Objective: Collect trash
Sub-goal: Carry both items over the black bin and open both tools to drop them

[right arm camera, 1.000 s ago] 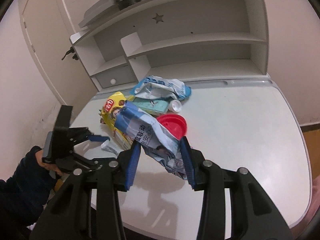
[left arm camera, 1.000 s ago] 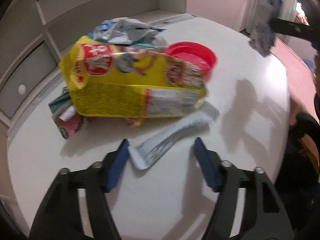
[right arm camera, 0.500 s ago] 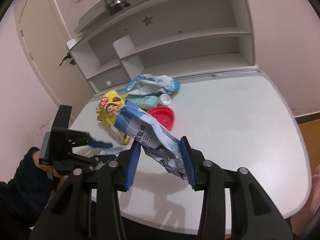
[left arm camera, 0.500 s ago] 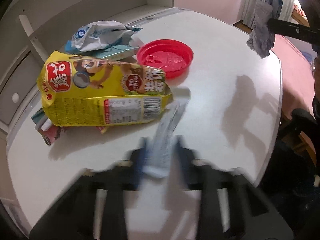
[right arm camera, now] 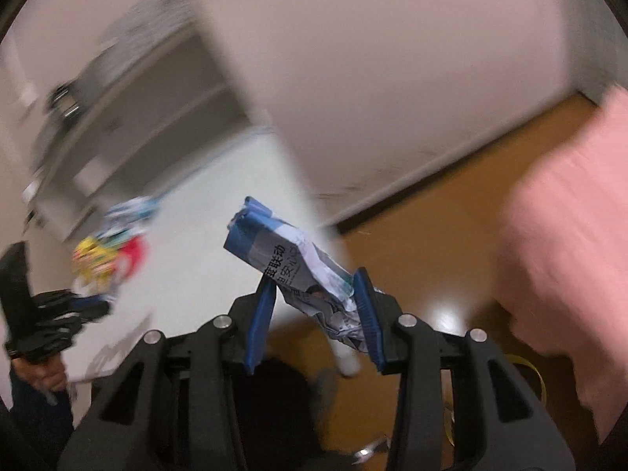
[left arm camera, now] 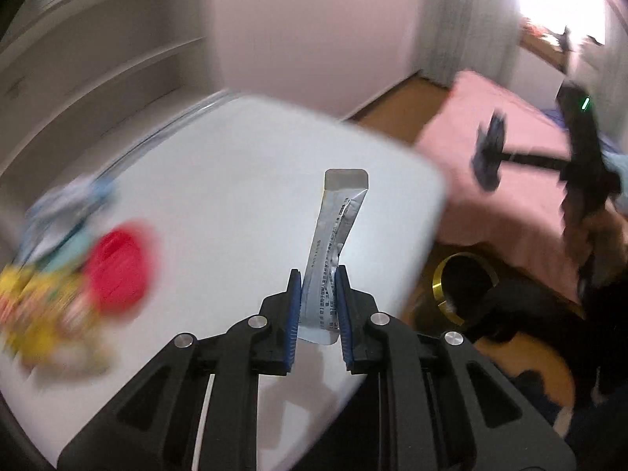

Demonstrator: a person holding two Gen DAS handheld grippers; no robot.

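Left gripper [left arm camera: 318,306] clamping silver sachet [left arm camera: 333,251] upright between fingers, right gripper [right arm camera: 314,314] pinching crumpled blue wrapper [right arm camera: 294,271].

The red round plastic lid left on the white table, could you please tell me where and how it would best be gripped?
Judging from a blurred view, grip the red round plastic lid at its rim, on the edge facing the bare white table. It seems to lie flat, so only the rim offers a pinch. The yellow snack bag crowds its other side. Both grippers are full for now.
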